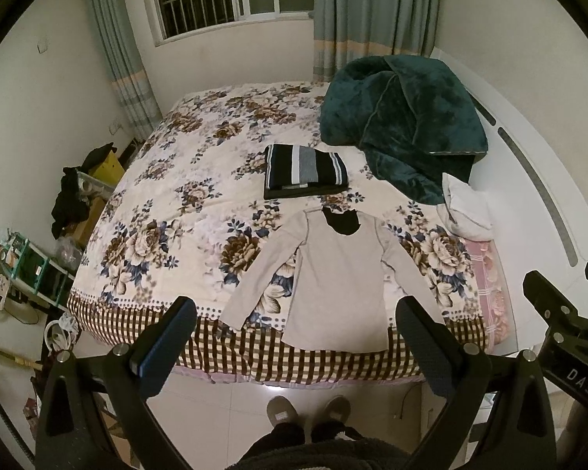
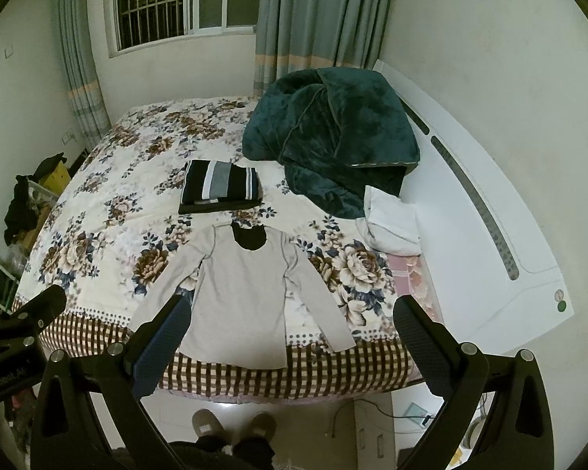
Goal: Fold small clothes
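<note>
A light grey long-sleeved shirt (image 1: 339,278) with a dark collar lies flat on the floral bedspread (image 1: 168,211) near the bed's front edge, both sleeves spread out. It also shows in the right wrist view (image 2: 241,293). A folded black, grey and white striped garment (image 1: 305,170) lies behind it, also in the right wrist view (image 2: 220,186). My left gripper (image 1: 296,313) is open and empty, held above the bed's front edge. My right gripper (image 2: 292,313) is open and empty, likewise in front of the shirt.
A crumpled dark green blanket (image 1: 403,121) and a white pillow (image 1: 464,207) lie at the bed's right side by the white headboard (image 2: 490,215). Cluttered shelves and boxes (image 1: 39,258) stand left of the bed. The person's slippered feet (image 1: 309,411) stand on the tile floor below.
</note>
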